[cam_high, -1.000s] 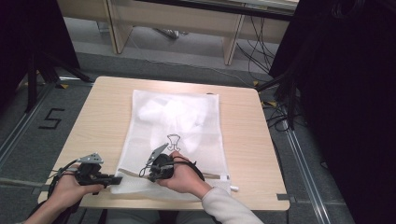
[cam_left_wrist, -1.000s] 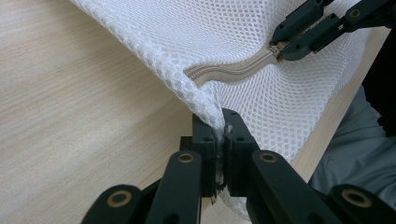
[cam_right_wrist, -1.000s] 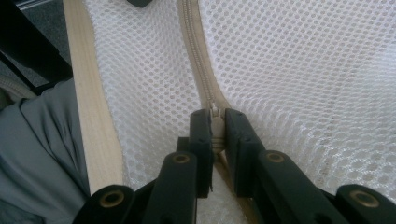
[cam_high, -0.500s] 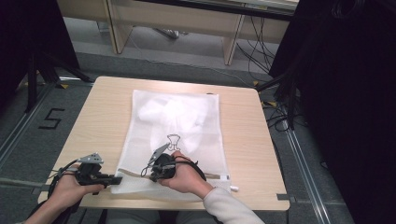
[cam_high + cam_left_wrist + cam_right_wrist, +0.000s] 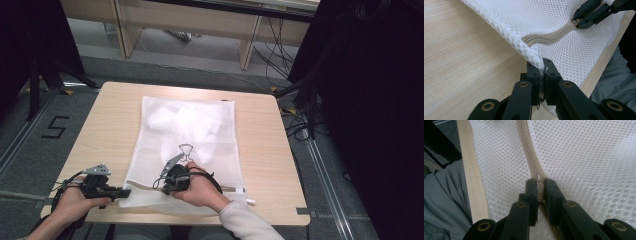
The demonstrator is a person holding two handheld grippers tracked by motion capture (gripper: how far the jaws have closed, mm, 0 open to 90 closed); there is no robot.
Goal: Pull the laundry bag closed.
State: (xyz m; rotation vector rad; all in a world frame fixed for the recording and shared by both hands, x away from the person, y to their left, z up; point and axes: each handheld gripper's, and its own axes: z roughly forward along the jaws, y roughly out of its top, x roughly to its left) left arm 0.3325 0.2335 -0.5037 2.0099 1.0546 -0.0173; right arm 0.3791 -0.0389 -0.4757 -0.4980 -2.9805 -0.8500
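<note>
On table (image 5: 110, 125), mesh bag (image 5: 195, 135) lengthwise away, left gripper (image 5: 541, 72) pinching its corner, right gripper (image 5: 540, 187) its zipper pull (image 5: 538, 179).

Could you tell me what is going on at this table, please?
A person is working the zipper of a white mesh laundry bag lying on the wooden table. The left claw pinches the bag's corner, while the right claw is clamped on the zipper pull.
</note>
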